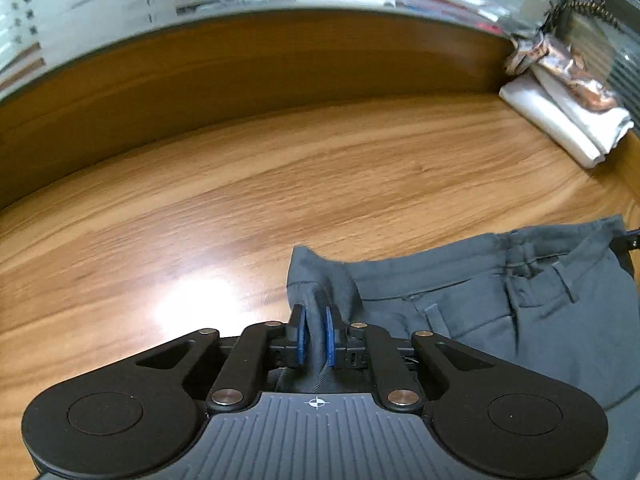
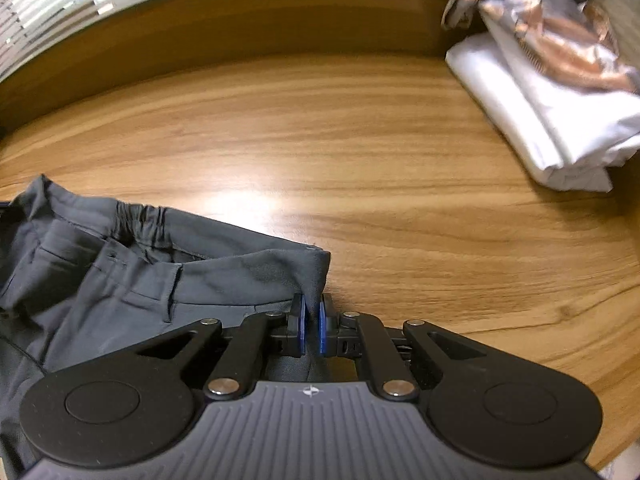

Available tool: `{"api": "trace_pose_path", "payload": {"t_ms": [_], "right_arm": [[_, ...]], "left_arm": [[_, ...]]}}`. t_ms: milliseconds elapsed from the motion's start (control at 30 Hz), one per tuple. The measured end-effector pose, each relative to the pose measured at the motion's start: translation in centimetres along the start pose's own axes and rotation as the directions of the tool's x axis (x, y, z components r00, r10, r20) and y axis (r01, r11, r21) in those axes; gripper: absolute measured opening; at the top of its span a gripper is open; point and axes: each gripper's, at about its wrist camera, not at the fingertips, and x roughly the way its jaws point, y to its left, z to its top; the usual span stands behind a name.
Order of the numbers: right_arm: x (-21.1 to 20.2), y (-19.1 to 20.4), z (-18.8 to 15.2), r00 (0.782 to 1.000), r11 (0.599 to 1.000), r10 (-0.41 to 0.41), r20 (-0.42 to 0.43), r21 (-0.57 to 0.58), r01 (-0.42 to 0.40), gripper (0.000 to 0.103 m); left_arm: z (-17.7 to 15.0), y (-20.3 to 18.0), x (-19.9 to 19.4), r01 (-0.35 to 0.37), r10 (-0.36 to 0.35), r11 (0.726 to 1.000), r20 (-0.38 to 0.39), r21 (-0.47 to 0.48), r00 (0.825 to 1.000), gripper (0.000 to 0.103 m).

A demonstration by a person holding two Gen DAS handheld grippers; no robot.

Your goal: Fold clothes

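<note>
Jaws of the left gripper (image 1: 315, 330) stand nearly together, blue pads (image 1: 301, 334) on either side of a bunched fold of the grey trousers (image 1: 500, 312). Cloth runs between the pads and down under the gripper body; the pads appear to press it. Left wrist view: the pinched part is the waistband's left corner, which rises in a peak just beyond the fingertips. Remaining waistband, with belt loops and a pocket edge, spreads to the right over the wooden table (image 1: 200, 200). At far right sits a stack of folded white cloth (image 1: 560, 120) with a crumpled brown-and-silver piece (image 1: 560, 68) on top, well apart from the trousers. No brand or legible writing; only a small crosshair mark (image 1: 318, 403) on the gripper body.

Right wrist view: right gripper (image 2: 312, 326) jaws also nearly together, blue pads (image 2: 322, 328) clamping the waistband's opposite corner. Trousers (image 2: 120, 272) trail off to the left, with an elasticated section of waistband (image 2: 140, 216) and a pocket opening visible. White stack (image 2: 540, 120) lies at upper right on the table (image 2: 360, 140), the shiny piece (image 2: 560, 48) on it. Crosshair mark (image 2: 310, 391) again; no readable text.
</note>
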Motion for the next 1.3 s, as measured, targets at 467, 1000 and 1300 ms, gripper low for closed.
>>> {"api": "trace_pose_path", "payload": {"t_ms": [467, 1000, 1300], "right_arm": [[3.3, -1.8, -0.3, 0.997, 0.997, 0.06, -0.042, 0.054, -0.058, 0.059], [-1.0, 0.0, -2.5, 0.999, 0.997, 0.04, -0.003, 0.061, -0.04, 0.007], [-5.3, 0.5, -5.5, 0.992, 0.99, 0.128, -0.004, -0.057, -0.128, 0.006]], "left_arm": [[2.4, 1.0, 3.7, 0.079, -0.082, 0.997, -0.12, -0.023, 0.989, 0.048], [-5.6, -2.4, -3.4, 0.069, -0.076, 0.989, -0.05, -0.132, 0.996, 0.012], [-14.4, -3.9, -12.9, -0.063, 0.076, 0.966, 0.042, -0.251, 0.996, 0.011]]}}
